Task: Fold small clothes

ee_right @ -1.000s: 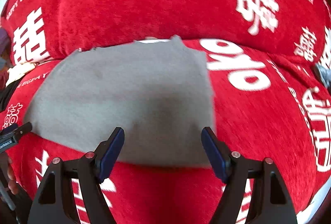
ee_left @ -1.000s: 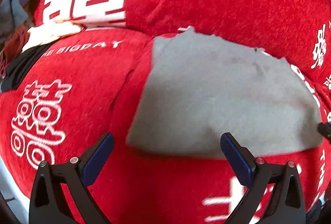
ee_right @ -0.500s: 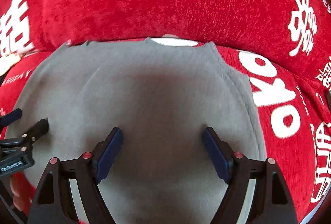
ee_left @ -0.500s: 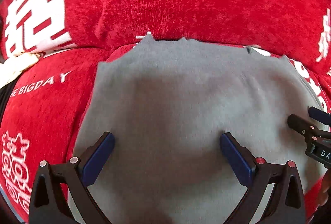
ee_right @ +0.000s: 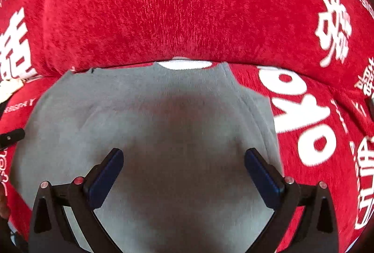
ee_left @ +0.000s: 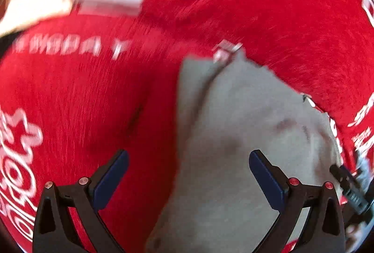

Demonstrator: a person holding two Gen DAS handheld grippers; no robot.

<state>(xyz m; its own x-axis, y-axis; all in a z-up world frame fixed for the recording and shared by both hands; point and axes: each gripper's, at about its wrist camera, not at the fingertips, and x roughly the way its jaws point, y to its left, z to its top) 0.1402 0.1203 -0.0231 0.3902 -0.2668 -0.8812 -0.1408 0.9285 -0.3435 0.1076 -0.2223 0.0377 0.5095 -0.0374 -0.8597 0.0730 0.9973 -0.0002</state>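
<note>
**Grey garment flat on red cover, both grippers wide and empty**

Garment (ee_right: 163, 136): small, grey, knit. Lies spread flat on the seat of a red plush cover (ee_right: 187, 7), its far edge against the crease where seat meets backrest. A white patch of the cover's print shows in a dip in that far edge.

Right gripper (ee_right: 183, 166): jaws have just been opening and stand wide apart. Blue pads above the middle of the garment, nothing gripped, only cloth showing in the gap. Whether the tips touch the cloth cannot be told.

Left gripper (ee_left: 188, 167): jaws spread wide, nothing held. It straddles the garment's left edge: the left finger over bare red cover, the right finger over grey cloth.

Right wrist view only:
- the garment nearly whole, with its right edge and a seam line running down that side;
- large white letters and characters printed on the cover to the right of the garment;
- the tip of the left gripper at the picture's left margin, at the garment's left border.

Left wrist view only (blurred):
- the garment (ee_left: 245, 147) at its left side, where a darker strip lies along the border, apparently a layer beneath or a folded-back edge; which one cannot be told;
- the bare cover (ee_left: 81, 101) left of the garment, with white lettering;
- pale cloth (ee_left: 30, 12) at the upper left corner, well apart from the garment;
- part of the right gripper (ee_left: 350, 185) at the picture's right margin.
</note>
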